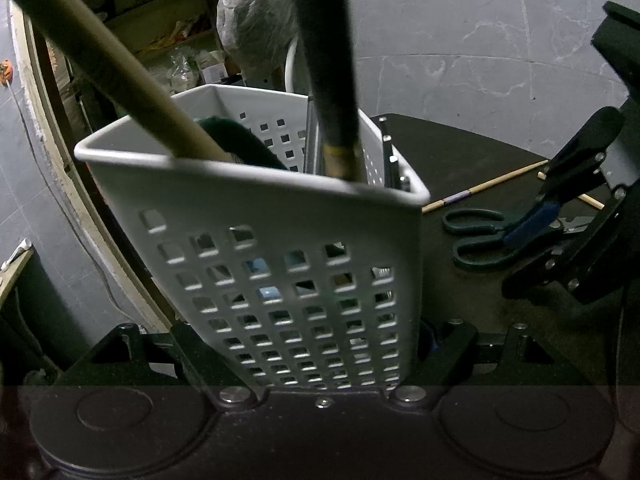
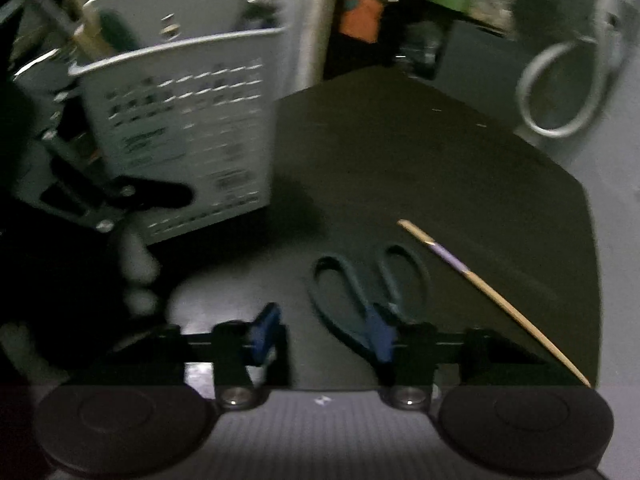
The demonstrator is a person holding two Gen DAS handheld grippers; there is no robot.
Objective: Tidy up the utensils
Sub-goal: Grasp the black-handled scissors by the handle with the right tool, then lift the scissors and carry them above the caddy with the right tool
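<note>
A white perforated basket (image 1: 304, 240) stands tilted between the fingers of my left gripper (image 1: 320, 344), which is shut on its lower walls. A wooden handle (image 1: 120, 68), a dark handle (image 1: 328, 60), a green item (image 1: 240, 140) and metal utensils (image 1: 394, 160) stick out of it. Dark green scissors (image 2: 352, 280) lie flat on the black table (image 2: 440, 160), handles toward the basket (image 2: 180, 120). My right gripper (image 2: 322, 338) hovers over them with its blue pads (image 2: 380, 340) apart; one pad is at the scissors' pivot and the other is clear. A wooden chopstick (image 2: 480, 284) lies beside the scissors (image 1: 476, 236).
The table's edge runs close on the right, with grey tiled floor (image 1: 460, 40) beyond. A white hose loop (image 2: 560, 92) and a plastic-wrapped bundle (image 1: 256, 20) sit behind the table. Cluttered shelves (image 1: 160, 20) fill the back left. A second stick end (image 1: 592, 200) shows near my right gripper (image 1: 510, 264).
</note>
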